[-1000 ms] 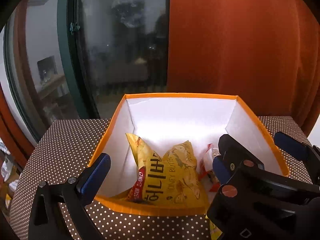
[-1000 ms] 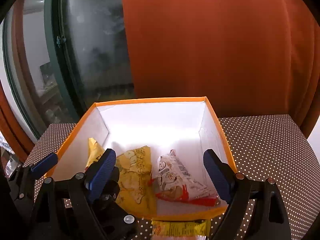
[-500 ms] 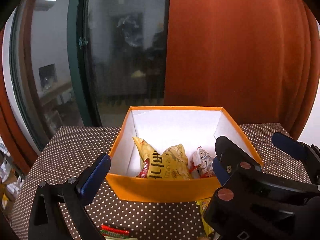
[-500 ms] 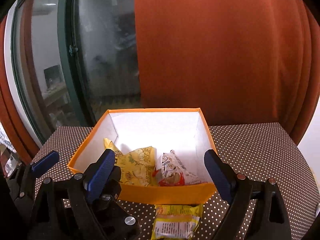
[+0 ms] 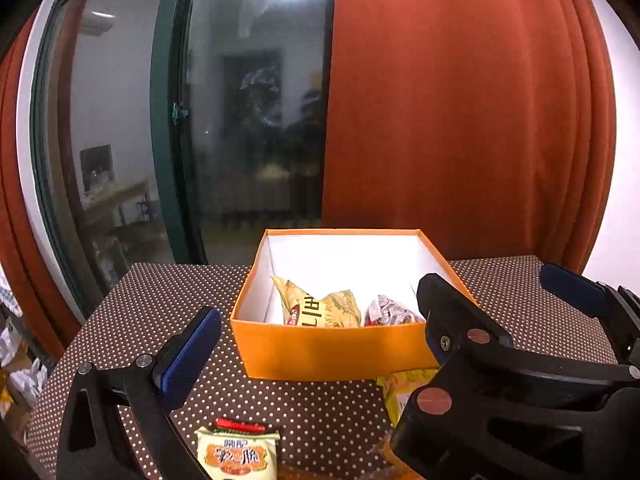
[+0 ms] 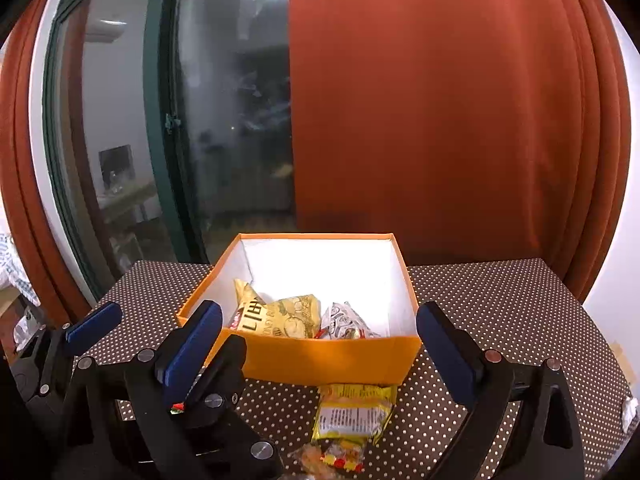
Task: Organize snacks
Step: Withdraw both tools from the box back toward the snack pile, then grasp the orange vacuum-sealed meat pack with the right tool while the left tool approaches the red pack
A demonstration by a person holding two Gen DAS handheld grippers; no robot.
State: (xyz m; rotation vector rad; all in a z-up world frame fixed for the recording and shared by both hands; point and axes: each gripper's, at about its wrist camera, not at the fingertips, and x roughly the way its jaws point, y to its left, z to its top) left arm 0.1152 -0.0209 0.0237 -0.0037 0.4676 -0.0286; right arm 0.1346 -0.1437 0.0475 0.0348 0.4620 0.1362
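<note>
Right wrist view: your right gripper (image 6: 320, 344) hangs wide open and empty above the yellow packet (image 6: 352, 410), which touches the orange box (image 6: 328, 356) front wall; left gripper (image 5: 316, 316) also open, empty; descend carelessly and a finger clips the wall, shoving the box; grippers sit close, may collide.

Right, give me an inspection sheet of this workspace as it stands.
Surface: brown dotted tablecloth.
Job's things: orange box holds a yellow chip bag and a white-red packet; yellow packet, candy bag and noodle packet lie outside, in front of it.
Clutter: white scrap at right edge.
Grippers: left claw and right claw open, empty.
Cables: nothing seen.
Surroundings: orange curtain, dark window.
</note>
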